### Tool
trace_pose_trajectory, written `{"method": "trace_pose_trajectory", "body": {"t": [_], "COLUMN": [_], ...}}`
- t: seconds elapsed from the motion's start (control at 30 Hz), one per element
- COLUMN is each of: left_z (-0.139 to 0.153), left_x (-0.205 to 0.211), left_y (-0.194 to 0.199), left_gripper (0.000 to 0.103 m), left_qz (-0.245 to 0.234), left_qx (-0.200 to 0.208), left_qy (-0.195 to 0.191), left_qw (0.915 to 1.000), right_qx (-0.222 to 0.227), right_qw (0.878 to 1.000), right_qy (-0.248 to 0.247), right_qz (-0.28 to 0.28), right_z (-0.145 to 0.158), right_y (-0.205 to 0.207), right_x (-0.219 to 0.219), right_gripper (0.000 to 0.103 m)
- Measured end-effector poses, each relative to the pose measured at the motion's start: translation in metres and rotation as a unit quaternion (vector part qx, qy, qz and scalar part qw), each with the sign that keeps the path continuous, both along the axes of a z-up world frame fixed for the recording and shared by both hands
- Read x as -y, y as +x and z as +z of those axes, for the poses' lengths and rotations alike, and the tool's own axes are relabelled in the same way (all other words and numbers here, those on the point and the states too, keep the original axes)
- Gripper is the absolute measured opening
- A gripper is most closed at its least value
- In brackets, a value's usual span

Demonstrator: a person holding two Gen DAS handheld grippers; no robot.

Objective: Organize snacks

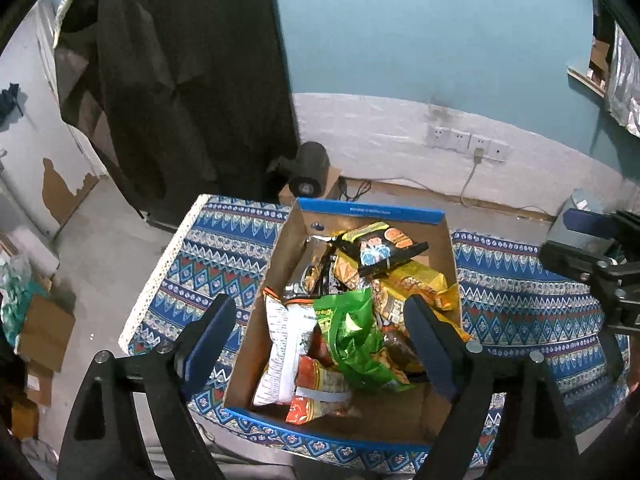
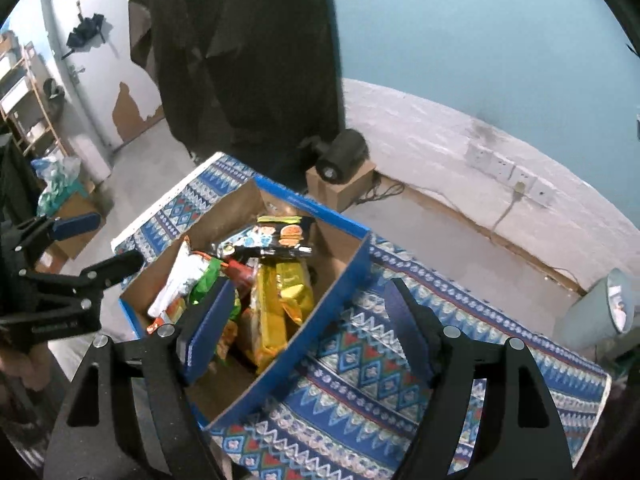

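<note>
Cardboard box of crinkly snack packets lay directly beneath our left gripper, nearer than our right gripper; both gaped empty.

Each tool is made of matte black plastic arms with triangular cut-outs and round silver screw heads at the joints. The left tool and the right tool both carry flat dark blue pads on their fingers.

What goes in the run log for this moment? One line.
left claw: open, empty | right claw: open, empty | snack packets: piled in blue-rimmed cardboard box | patterned blue tablecloth: bare
</note>
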State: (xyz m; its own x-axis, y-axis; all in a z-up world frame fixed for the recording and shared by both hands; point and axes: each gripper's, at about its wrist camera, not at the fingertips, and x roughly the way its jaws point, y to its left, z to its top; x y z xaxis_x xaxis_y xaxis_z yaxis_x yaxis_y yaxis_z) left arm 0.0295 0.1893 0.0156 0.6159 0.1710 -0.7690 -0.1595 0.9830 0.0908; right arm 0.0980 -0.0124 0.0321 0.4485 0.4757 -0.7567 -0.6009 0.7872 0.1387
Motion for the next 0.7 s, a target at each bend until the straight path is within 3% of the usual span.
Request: {"method": "trace_pose_trajectory", "body": {"t": [0.33, 0.53, 0.7], "left_z": [0.016, 0.022, 0.033], "left_x": [0.017, 0.029, 0.036], "left_y": [-0.016, -0.027, -0.033], "left_gripper": [0.089, 0.096, 0.098], "left_qz": [-0.005, -0.017, -0.025], "left_qx": [0.018, 0.027, 0.040], "left_qy": [0.002, -0.004, -0.012], "left_qw": [0.9998, 0.9995, 0.9988], "right_qx": [0.030, 0.042, 0.028], "right_qw": [0.999, 0.999, 0.999], "right_qy": [0.007, 0.004, 0.012], "right_qz": [-0.009, -0.017, -0.023], "right_z": [0.015, 0.015, 0.011], "right_y": [-0.018, -0.027, -0.029], "right_x": [0.033, 0.046, 0.050], "right_gripper": [0.078, 0.078, 0.078]}}
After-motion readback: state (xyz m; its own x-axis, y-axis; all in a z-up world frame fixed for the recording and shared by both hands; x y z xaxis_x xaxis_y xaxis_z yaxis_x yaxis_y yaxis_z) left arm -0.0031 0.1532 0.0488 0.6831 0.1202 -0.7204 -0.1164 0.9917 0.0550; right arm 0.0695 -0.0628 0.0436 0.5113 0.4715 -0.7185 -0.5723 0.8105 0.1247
